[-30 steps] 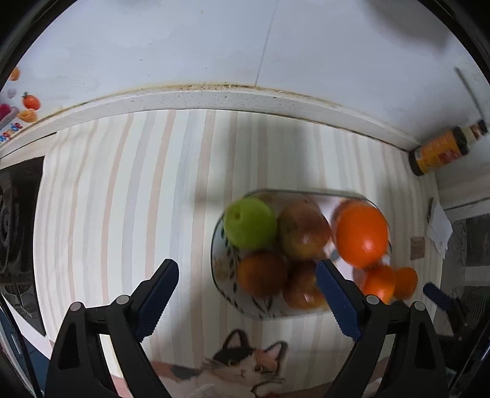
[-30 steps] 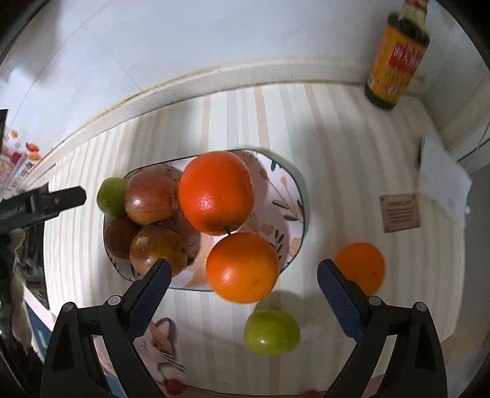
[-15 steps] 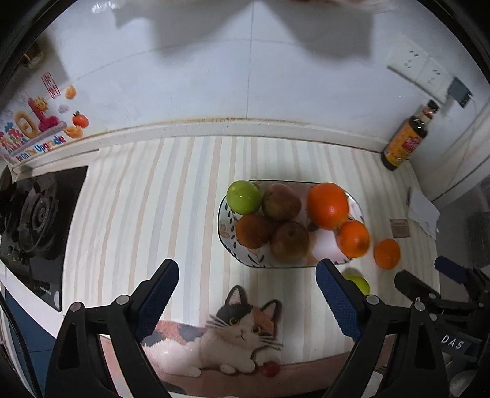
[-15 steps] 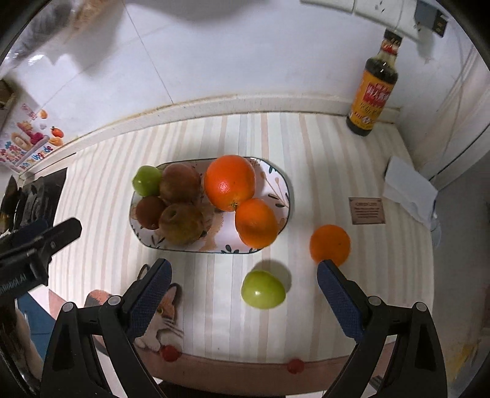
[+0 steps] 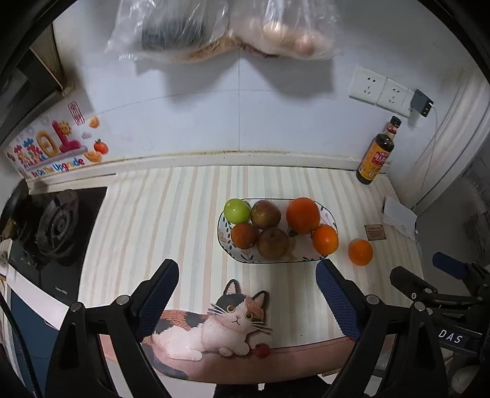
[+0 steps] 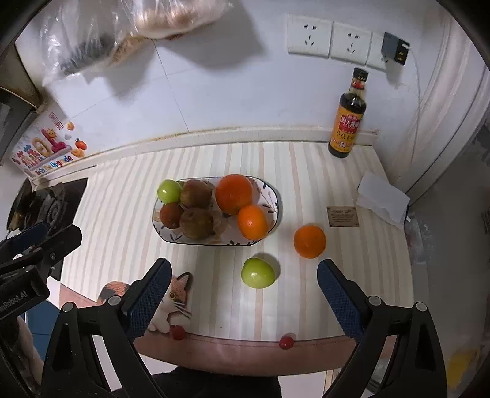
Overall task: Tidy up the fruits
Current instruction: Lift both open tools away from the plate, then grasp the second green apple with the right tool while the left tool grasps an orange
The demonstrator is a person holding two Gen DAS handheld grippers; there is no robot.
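Between right tongs [image 6: 243, 294]: green apple [image 6: 258, 272] (untouched)

Striped mat [image 6: 128, 220] with a cat print [image 5: 220, 324] at its near edge. Dark sauce bottle [image 6: 347, 122] upright against the back wall, below the wall sockets [image 6: 330, 39]. Gas burner [image 5: 55, 226] at left. Hanging plastic bags [image 5: 226, 27], contents unclear. Small card [image 6: 342, 216] beside folded white paper [image 6: 382, 199].
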